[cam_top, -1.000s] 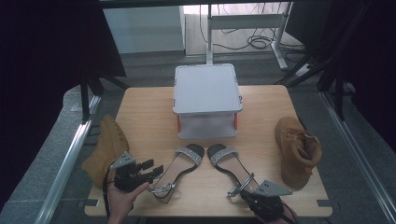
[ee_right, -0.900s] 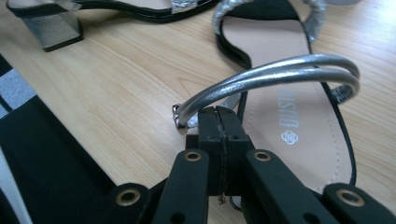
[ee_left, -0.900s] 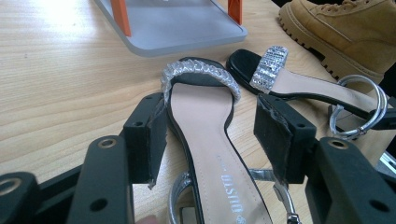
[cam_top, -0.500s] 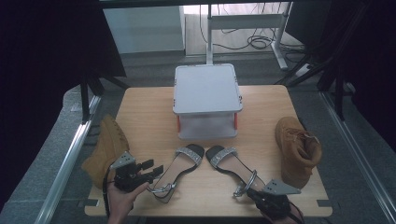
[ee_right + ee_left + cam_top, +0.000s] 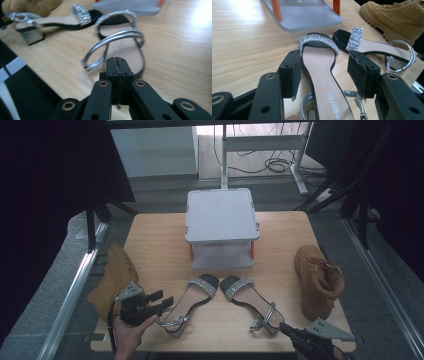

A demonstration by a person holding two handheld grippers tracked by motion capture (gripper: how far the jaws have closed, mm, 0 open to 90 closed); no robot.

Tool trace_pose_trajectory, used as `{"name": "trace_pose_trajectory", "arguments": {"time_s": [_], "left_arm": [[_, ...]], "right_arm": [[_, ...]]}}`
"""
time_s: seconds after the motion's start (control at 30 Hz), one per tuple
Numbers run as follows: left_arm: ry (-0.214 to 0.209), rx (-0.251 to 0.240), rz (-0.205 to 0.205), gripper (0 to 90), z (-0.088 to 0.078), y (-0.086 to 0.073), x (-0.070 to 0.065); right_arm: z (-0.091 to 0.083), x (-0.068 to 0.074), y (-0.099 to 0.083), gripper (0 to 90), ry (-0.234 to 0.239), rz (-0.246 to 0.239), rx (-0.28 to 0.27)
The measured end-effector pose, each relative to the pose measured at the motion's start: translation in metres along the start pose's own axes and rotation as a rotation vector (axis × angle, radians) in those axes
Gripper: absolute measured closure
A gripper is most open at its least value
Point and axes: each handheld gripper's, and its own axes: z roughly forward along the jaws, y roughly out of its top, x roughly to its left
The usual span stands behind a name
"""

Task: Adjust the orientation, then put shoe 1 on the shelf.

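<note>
Two sandals lie side by side at the lower middle of the high view, on the wooden surface (image 5: 160, 245). The left gripper (image 5: 161, 301), at lower left, has its jaws wide, straddling the left sandal (image 5: 187, 306) near its heel without pressing it. The right gripper (image 5: 287, 330), at the bottom right edge, has its jaws closed together with nothing between them, just behind the heel of the right sandal (image 5: 250, 302). A box (image 5: 221, 215) stands above the sandals; a boot (image 5: 317, 280) sits at right.

Lab/test rig: wood table (image 5: 160, 235) in black-curtained, metal-railed bay, cables (image 5: 280, 165) on floor
</note>
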Motion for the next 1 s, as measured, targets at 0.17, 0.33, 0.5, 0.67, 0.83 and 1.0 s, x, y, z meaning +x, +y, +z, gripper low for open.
{"name": "trace_pose_trajectory", "arguments": {"time_s": [0.17, 0.33, 0.5, 0.67, 0.83, 1.0], "left_arm": [[-0.006, 0.016, 0.008, 44.5, 0.004, 0.0, -0.004], [-0.004, 0.042, 0.025, 44.0, 0.009, -0.001, -0.008], [0.018, 0.044, 0.04, 42.0, 0.011, 0.002, -0.011], [0.044, 0.061, 0.056, 39.5, 0.017, 0.005, -0.014], [0.057, 0.088, 0.085, 38.4, 0.023, 0.01, -0.022], [0.063, 0.105, 0.109, 37.4, 0.023, 0.019, -0.028]], "right_arm": [[0.002, -0.003, 0.007, 89.7, -0.027, 0.0, -0.005], [0.012, -0.001, 0.025, 84.9, -0.038, -0.032, 0.003], [0.026, 0.0, 0.047, 72.8, -0.035, -0.062, 0.008], [0.043, -0.001, 0.059, 60.8, -0.022, -0.074, 0.037], [0.057, -0.004, 0.068, 55.6, -0.007, -0.061, 0.046], [0.067, -0.005, 0.077, 51.4, -0.004, -0.051, 0.045]]}}
